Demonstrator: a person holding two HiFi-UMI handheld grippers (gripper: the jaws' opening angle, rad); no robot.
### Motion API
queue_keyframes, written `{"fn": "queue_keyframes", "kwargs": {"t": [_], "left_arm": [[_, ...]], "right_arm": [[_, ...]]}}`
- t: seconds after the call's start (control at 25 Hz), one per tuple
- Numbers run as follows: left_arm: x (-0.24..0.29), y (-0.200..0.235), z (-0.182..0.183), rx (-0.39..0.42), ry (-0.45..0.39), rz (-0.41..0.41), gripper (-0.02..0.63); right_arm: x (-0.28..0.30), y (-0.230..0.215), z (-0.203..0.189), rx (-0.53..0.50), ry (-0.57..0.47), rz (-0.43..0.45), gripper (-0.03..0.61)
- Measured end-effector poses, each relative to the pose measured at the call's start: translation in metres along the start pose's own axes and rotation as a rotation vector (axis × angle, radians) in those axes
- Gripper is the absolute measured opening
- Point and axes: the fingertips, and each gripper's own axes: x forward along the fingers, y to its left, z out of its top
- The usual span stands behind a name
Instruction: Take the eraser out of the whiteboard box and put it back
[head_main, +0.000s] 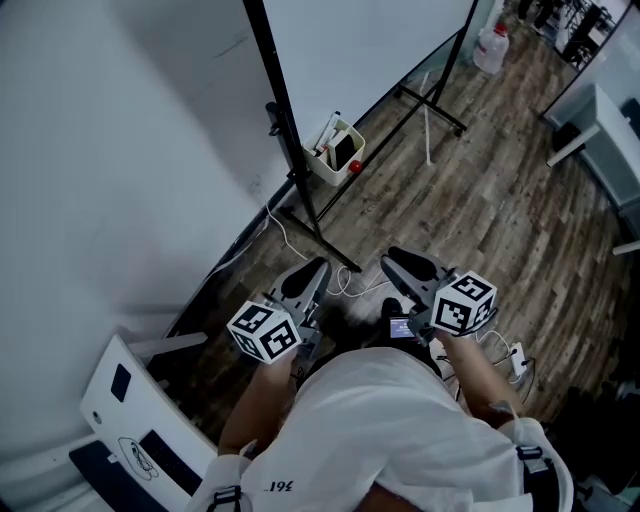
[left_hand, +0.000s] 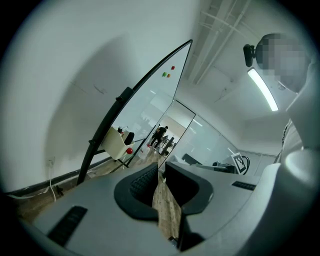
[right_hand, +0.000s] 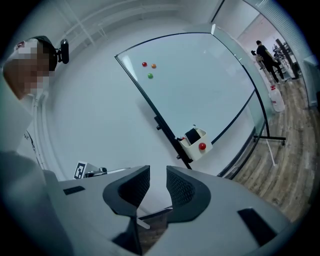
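Left gripper (left_hand: 160, 172) open just a crack, nothing in it. Right gripper (right_hand: 157, 181) open a bit wider, empty too. Held side by side above the wood floor (head_main: 480, 200). Black eraser (right_hand: 192, 135) standing inside the white whiteboard box (right_hand: 191, 151), hung on the board stand, red ball (right_hand: 202, 146) on its front. Well apart from both grippers, out ahead.

The left gripper (left_hand: 161, 170) fills the lower part of the view, its jaws narrowly apart with nothing between them; only wood floor (left_hand: 167, 210) shows through the slit. Beyond it a whiteboard (left_hand: 150, 100) leans on a black stand, with small magnets (left_hand: 168, 75) near its top. A white box (left_hand: 114, 145) hangs low on the frame — a dark eraser (left_hand: 129, 137) stands in it, with a red round piece (left_hand: 129, 150) on its front.
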Motion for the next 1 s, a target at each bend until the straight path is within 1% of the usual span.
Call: {"fn": "queue_keyframes", "kwargs": {"t": [0.32, 1.0], "left_arm": [[0.018, 0.002, 0.004, -0.007, -0.042, 0.067, 0.035], [0.059, -0.003, 0.008, -0.014, -0.075, 0.117, 0.035]], "right_arm": [[0.004, -0.019, 0.013, -0.031, 0.047, 0.061, 0.104], [-0.003, -0.056, 0.035, -0.038, 0.082, 0.101, 0.104]]}}
